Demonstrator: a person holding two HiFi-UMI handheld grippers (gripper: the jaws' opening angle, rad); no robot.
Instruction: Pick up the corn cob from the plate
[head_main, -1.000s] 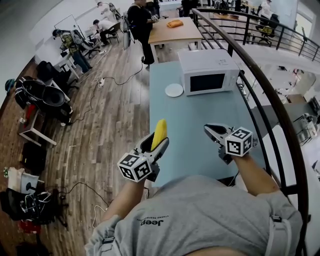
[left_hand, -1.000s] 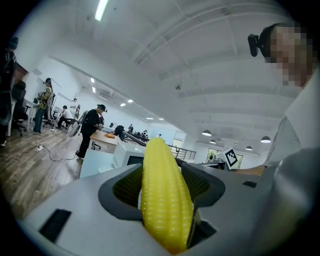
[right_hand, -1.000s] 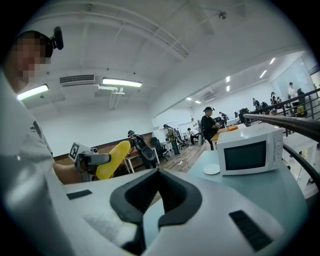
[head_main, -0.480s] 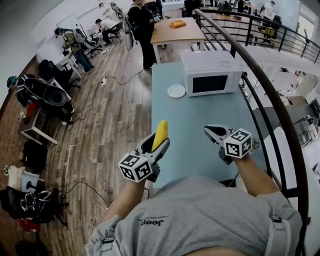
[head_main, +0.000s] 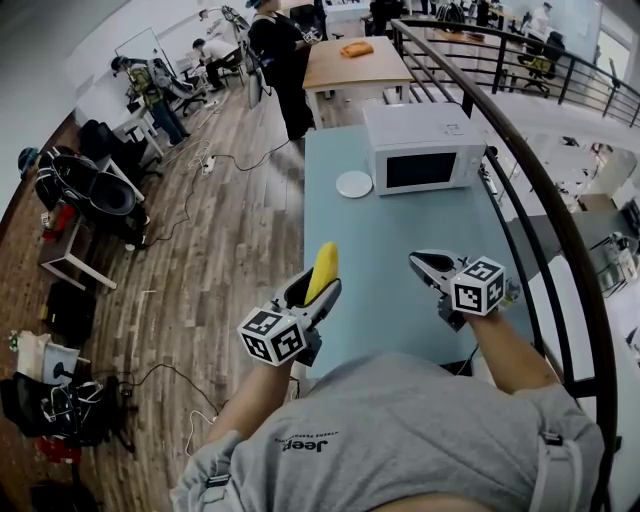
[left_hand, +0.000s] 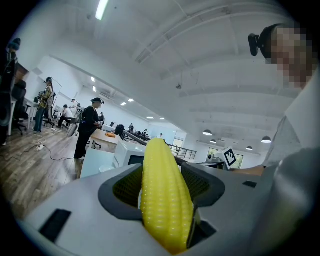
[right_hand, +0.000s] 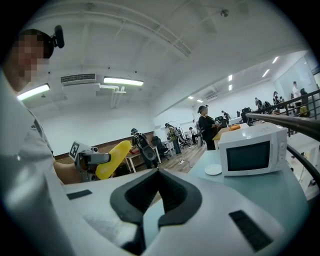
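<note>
My left gripper (head_main: 314, 289) is shut on the yellow corn cob (head_main: 321, 268), which it holds in the air over the front left edge of the pale blue table (head_main: 390, 255). In the left gripper view the corn cob (left_hand: 163, 200) stands lengthwise between the dark pads and pokes out past the tips. The white plate (head_main: 353, 183) sits bare, far ahead beside the microwave. My right gripper (head_main: 426, 263) hovers over the table's front right, shut with nothing in it. From the right gripper view (right_hand: 158, 173) the corn cob (right_hand: 114, 159) shows at the left.
A white microwave (head_main: 418, 147) stands at the table's far end, the plate (right_hand: 213, 170) just left of it. A dark railing (head_main: 535, 180) runs along the right side. Beyond are a wooden table (head_main: 352, 62), several people (head_main: 280, 50), and wood floor with cables at the left.
</note>
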